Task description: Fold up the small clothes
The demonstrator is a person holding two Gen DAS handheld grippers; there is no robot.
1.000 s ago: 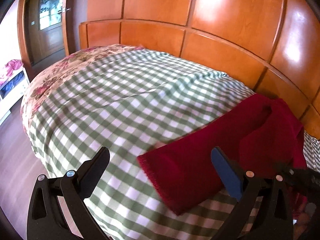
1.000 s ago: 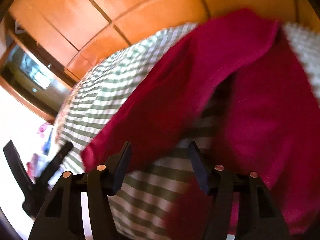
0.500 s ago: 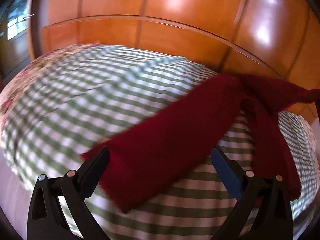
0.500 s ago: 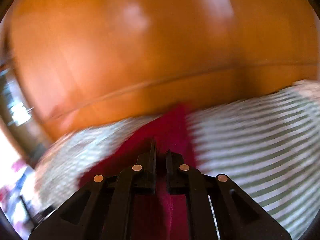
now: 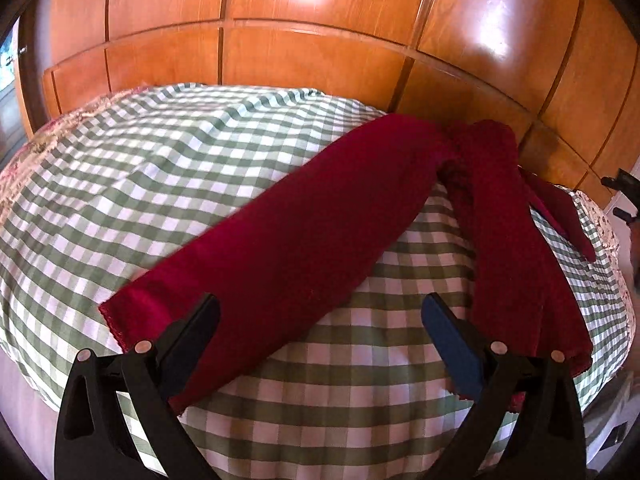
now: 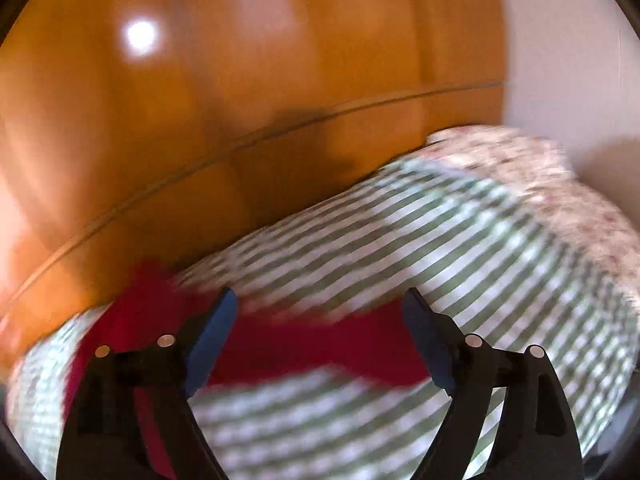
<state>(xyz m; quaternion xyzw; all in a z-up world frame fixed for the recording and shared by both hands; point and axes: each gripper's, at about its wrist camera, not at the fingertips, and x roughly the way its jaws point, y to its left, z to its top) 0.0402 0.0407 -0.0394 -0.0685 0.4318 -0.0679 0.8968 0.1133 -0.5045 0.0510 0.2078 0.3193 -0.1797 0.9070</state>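
From my left hand-held gripper (image 5: 320, 326) I look down along its two black fingers (image 5: 188, 336), which stand wide apart and hold nothing; blue pads line their inner faces. The gripper is tipped forward and hangs low over the near edge of the bed, its left fingertip over the near end of the dark red garment (image 5: 304, 240) and its right fingertip just beside the garment's other limb.

The garment lies on the green-and-white checked bedcover (image 5: 168, 168) in an upside-down V: one long limb runs from the near left up toward the headboard, bunches there, and a second limb comes back down on the right. I cannot tell from this whether the limbs are legs or sleeves. A fine scalloped trim shows along the near left hem.

My right hand-held gripper (image 6: 320, 334) is released as well, fingers spread with nothing between them. Its view is smeared by motion blur. It is angled across the bed toward the wooden headboard (image 6: 200, 140), with a band of the red cloth lying on the checked cover below the fingertips. A floral quilt (image 6: 540, 184) shows at the bed's far right edge.

Glossy wooden panelling (image 5: 320, 8) fills the wall behind. I can read no label or writing anywhere.
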